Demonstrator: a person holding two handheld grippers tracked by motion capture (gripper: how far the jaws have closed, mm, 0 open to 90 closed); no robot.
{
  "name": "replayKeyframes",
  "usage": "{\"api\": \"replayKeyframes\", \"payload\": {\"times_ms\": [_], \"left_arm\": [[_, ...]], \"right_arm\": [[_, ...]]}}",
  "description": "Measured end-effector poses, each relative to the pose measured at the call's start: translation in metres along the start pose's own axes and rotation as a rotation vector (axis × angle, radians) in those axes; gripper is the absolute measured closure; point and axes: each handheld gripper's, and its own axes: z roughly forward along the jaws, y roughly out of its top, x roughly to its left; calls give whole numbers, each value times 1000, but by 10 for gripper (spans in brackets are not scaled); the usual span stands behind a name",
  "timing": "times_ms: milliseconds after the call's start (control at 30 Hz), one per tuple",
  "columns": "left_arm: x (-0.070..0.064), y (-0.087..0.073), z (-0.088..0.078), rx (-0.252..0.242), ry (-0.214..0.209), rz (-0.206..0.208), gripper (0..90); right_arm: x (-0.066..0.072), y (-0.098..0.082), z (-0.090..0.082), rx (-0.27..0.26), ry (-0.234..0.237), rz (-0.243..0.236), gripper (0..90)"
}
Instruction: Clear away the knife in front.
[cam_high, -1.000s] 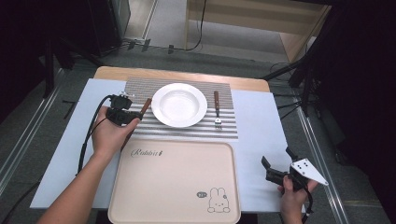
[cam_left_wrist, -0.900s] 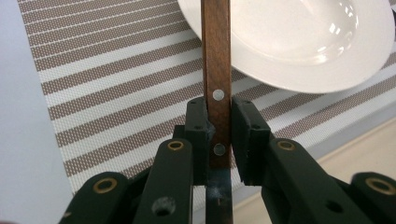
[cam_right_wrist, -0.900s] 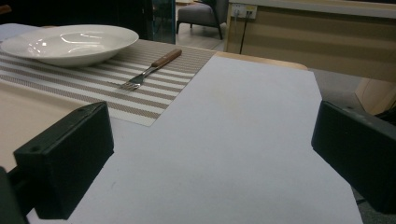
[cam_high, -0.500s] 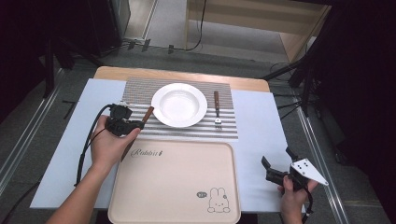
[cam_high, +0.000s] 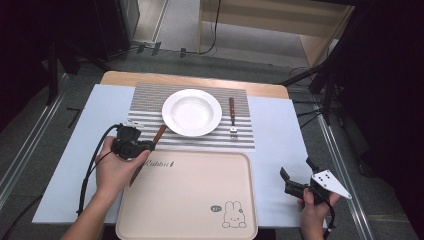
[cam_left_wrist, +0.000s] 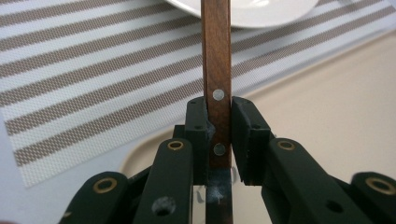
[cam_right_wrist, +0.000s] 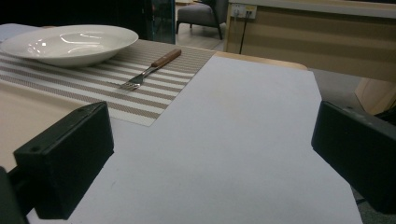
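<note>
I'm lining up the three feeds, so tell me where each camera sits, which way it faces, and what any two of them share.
High view: above the person's side, looking forward and down on the table; both forearms, left gripper and right gripper show.
Left gripper view: on the left gripper, looking along its jaws shut on the wooden-handled knife toward the striped placemat.
Right gripper view: on the right gripper, low over the table, its wide-apart jaws facing the fork.
Shared: the white plate shows in all three.
</note>
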Motion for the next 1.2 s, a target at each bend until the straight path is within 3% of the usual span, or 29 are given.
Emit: {"api": "replayKeyframes", "payload": {"times_ms": [500,1200], "left_arm": [[-4,-34,-8,-18,-60,-48,758],[3,-73,-10,-5,-83,-102,757]], "right_arm": [[0,0,0,0,-3,0,0],[1,0,0,3,-7,-1,0]]}}
